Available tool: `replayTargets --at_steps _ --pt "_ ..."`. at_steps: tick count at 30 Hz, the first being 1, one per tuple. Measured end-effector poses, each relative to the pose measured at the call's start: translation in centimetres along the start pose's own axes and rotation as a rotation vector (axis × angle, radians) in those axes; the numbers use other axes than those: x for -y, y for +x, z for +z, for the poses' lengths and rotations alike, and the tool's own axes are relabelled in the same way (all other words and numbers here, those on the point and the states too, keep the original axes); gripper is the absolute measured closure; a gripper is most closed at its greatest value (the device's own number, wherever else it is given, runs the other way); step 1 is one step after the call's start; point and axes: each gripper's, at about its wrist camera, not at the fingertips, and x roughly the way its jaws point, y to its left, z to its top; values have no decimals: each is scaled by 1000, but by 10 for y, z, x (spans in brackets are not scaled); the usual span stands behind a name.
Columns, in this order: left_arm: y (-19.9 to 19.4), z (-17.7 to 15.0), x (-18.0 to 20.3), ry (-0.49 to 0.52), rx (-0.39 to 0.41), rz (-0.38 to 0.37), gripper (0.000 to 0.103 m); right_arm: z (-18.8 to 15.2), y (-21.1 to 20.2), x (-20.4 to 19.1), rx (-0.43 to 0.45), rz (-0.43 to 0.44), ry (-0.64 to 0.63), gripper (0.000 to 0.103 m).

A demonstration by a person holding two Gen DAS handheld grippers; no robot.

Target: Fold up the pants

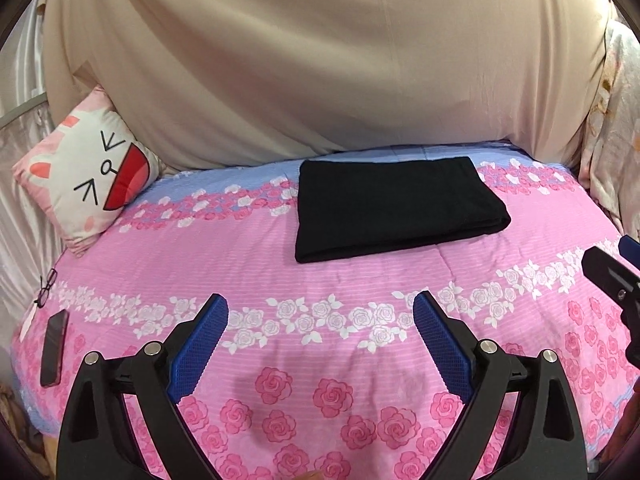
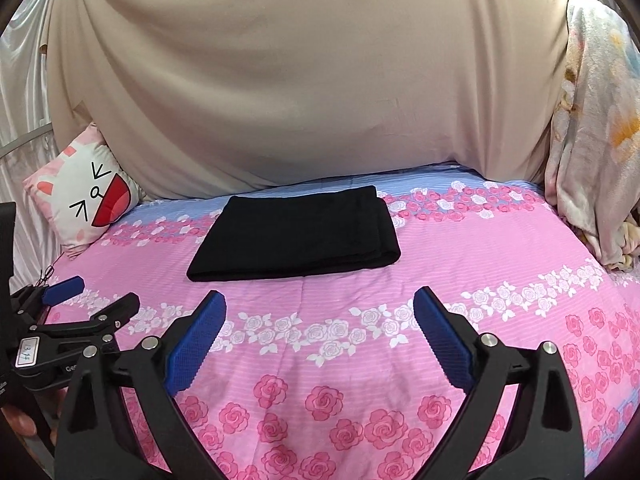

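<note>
Beige draped cloth (image 1: 320,60) hangs smooth and softly creased across the whole backdrop from ten to two o'clock. Below it spreads the bed (image 1: 320,360), its pink quilted cover finely ribbed and printed with bands of white and deep-pink roses, a pale blue stripe along the far edge. At twelve o'clock, near that far edge, lie the black folded pants (image 1: 396,208): a flat, matte, near-rectangular stack with a rounded fold along the near side, touching nothing but the cover. A square cat-face cushion (image 1: 92,180) leans at ten o'clock; a flowered fleece blanket (image 2: 592,120) slumps at two o'clock. A dark slab phone (image 1: 54,348) and thin-framed glasses (image 1: 46,286) sit at nine o'clock.

The left gripper (image 1: 320,312) and the right gripper (image 2: 320,308) both stand released, blue ribbed pads spread wide with nothing between them, well short of the pants.

Judging by this, the fold looks finished. The soft knit could slump or spring open if a pad brushes its edge, and a careless sweep leftward might knock the phone.
</note>
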Motion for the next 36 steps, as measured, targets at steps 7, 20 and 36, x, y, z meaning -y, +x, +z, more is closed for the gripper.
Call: replayTargets --at_steps 7,20,36 --pt "-13 2 2 17 47 7 11 0 -5 1 6 -4 0 10" --pt "-16 6 0 22 45 -53 11 -1 -5 3 4 -14 1 10" --pt "-11 1 -3 22 51 -22 11 -7 -2 5 -12 -22 8 10"
